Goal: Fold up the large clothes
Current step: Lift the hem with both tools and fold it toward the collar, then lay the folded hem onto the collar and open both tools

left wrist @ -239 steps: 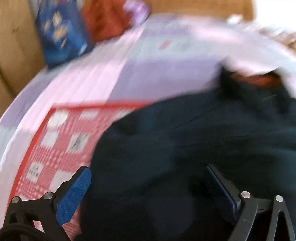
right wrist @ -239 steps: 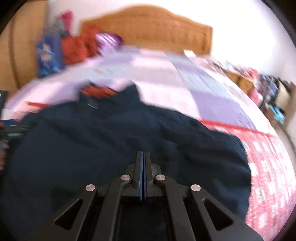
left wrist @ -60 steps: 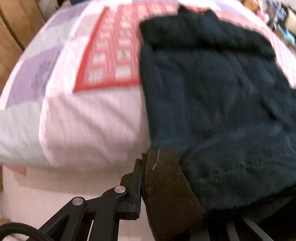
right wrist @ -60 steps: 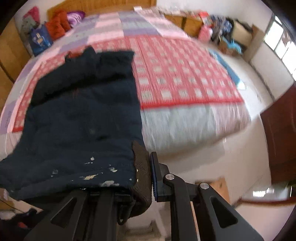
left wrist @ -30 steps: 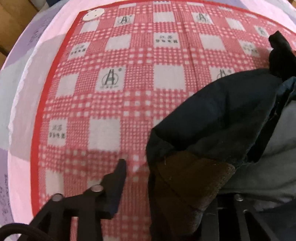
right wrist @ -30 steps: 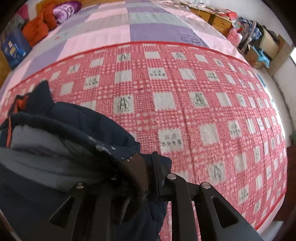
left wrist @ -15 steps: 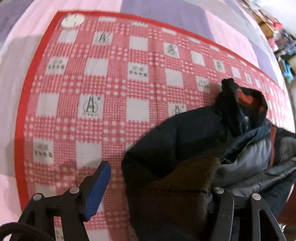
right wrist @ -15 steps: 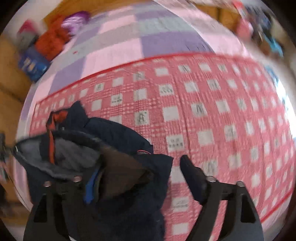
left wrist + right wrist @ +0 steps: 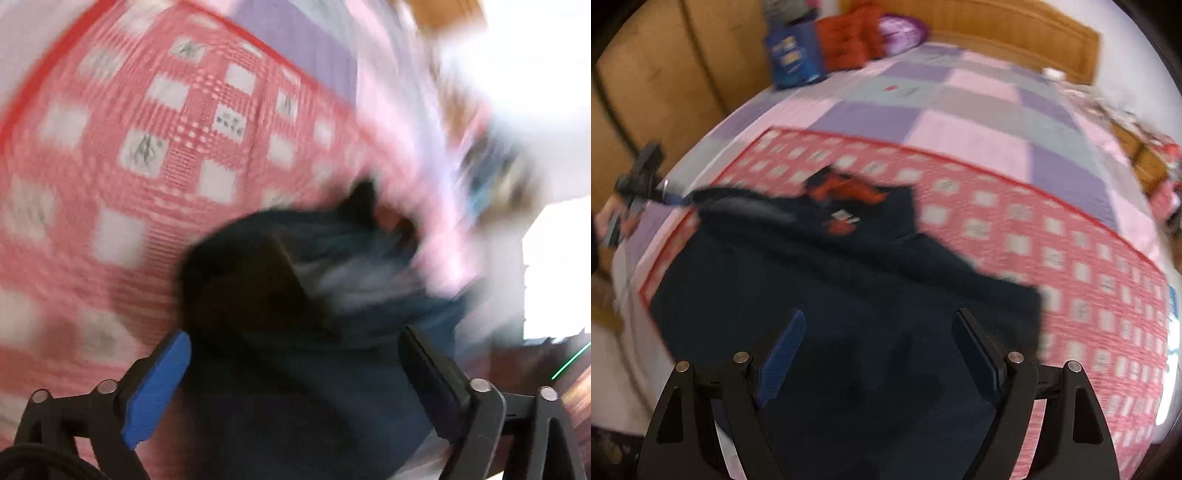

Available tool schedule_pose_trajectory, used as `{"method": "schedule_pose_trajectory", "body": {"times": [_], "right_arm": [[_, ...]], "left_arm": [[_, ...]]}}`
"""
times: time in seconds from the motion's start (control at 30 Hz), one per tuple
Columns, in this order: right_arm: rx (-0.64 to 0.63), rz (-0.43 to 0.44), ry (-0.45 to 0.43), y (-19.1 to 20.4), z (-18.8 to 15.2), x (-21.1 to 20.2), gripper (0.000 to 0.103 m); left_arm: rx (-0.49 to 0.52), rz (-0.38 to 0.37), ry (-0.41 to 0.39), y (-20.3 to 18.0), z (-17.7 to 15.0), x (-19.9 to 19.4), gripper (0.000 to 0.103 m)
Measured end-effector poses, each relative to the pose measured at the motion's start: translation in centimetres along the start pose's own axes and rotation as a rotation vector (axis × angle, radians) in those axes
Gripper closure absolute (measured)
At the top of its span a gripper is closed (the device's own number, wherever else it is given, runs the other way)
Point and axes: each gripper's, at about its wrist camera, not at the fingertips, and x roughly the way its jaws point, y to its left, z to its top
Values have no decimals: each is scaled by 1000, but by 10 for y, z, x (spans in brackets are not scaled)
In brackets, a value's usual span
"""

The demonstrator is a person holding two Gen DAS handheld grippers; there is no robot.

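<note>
The bed (image 9: pixel 979 122) fills the view ahead of both your tongs, with a pink and purple patchwork cover at the far end and a red checked blanket (image 9: pixel 1071 258) nearer to you. On this blanket lies the dark jacket (image 9: pixel 849 295), which reaches from just under the right tongs (image 9: pixel 877 347) forward to its collar with the orange lining (image 9: pixel 846 190). One second ago each pair of tongs was pinching a brown cuffed edge of the jacket and carrying it over the bed; half a second ago they began to open, and now both are spread wide with nothing between the pads. So you have let go, and the lower part of the jacket seems to be laid forward over the upper part. In the left view, which is very blurred by motion, the jacket is a bunched dark heap directly ahead of the left tongs (image 9: pixel 295 373), with grey lining (image 9: pixel 354 280) showing. I judge that one fold is made, but the heap does not look flat, so the next move is probably to smooth it. Beyond the tongs, at the head of the bed, are a blue bag (image 9: pixel 794 59) and a red cushion (image 9: pixel 846 40).
</note>
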Motion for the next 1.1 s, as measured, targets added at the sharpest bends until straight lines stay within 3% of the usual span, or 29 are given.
{"method": "schedule_pose_trajectory", "body": {"times": [0.03, 0.07, 0.17, 0.3, 0.43, 0.63, 0.73, 0.9, 1.1], "right_arm": [[-22, 8, 7, 12, -1, 7, 18], [-45, 5, 7, 22, -1, 14, 18], [-24, 24, -12, 34, -5, 23, 18], [3, 2, -28, 39, -8, 36, 18], [-93, -41, 6, 50, -3, 59, 18], [-178, 86, 75, 31, 58, 97, 18], [-215, 136, 174, 23, 82, 128, 18], [-317, 237, 348, 26, 95, 174, 18], [-389, 382, 498, 36, 86, 203, 19]], "left_arm": [[-53, 55, -58, 2, 4, -7, 7], [-11, 141, -124, -7, 4, -13, 7], [223, 355, -232, -49, -18, -17, 7], [415, 484, -278, -88, -86, -2, 7], [466, 496, -250, -89, -160, 16, 7], [480, 442, -193, -96, -259, 77, 7], [500, 425, -92, -102, -290, 123, 7], [580, 478, -73, -116, -307, 150, 7], [466, 483, -121, -109, -295, 144, 7]]}}
